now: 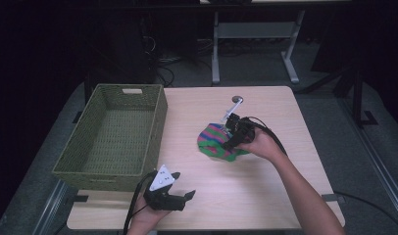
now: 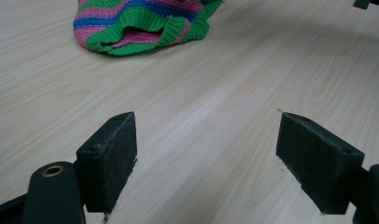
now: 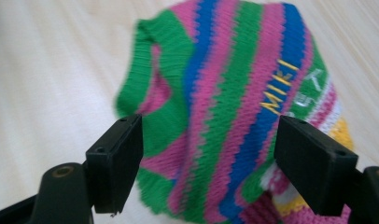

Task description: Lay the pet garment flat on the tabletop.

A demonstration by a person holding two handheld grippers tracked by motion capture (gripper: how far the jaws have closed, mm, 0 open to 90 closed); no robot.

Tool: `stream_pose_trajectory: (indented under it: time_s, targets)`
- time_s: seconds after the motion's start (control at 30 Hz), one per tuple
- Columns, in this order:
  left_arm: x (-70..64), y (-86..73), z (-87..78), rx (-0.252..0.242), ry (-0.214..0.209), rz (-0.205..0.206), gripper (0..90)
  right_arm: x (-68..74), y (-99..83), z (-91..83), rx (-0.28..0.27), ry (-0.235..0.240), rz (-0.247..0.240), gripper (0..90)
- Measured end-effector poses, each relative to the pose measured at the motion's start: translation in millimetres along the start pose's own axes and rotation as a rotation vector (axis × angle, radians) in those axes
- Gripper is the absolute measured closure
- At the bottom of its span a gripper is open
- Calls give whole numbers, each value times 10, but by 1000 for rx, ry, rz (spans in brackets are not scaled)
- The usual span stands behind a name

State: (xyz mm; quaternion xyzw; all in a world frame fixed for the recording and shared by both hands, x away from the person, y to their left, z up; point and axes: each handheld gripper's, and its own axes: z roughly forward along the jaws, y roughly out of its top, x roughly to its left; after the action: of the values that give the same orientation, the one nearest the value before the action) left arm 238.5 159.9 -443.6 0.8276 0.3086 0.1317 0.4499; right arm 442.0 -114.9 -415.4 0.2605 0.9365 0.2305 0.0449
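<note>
Lowering the right gripper (image 1: 230, 131), jaws spread wide and empty, should pinch the striped knit (image 3: 234, 116) lying just below it on the tabletop (image 1: 265, 191); contact probably hasn't happened yet.

Both grippers (image 1: 187, 198) (image 1: 227, 128) wide open

The high view is dim: the pale wooden table (image 1: 265, 196) is softly lit from above, the room beyond nearly black. In the right gripper view, the striped pink, green and blue knitted garment (image 3: 234, 116) blurs beyond the fingertips. The left gripper view is brighter and sharp, with faint shadows beneath its fingers (image 2: 110, 161).
</note>
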Motion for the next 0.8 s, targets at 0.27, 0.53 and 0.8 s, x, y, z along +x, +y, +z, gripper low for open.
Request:
stream_pose_trajectory:
  time_s: [0.27,0.53,0.8]
  targets:
    - [-13,3,2,-3,-2,5,201,-123,-43,237,69,-25,70,268]
    - [-24,5,11,-1,-3,6,202,-170,-108,240,26,-33,116,443]
    - [-25,8,20,-1,0,4,202,-126,-100,252,34,-72,116,516]
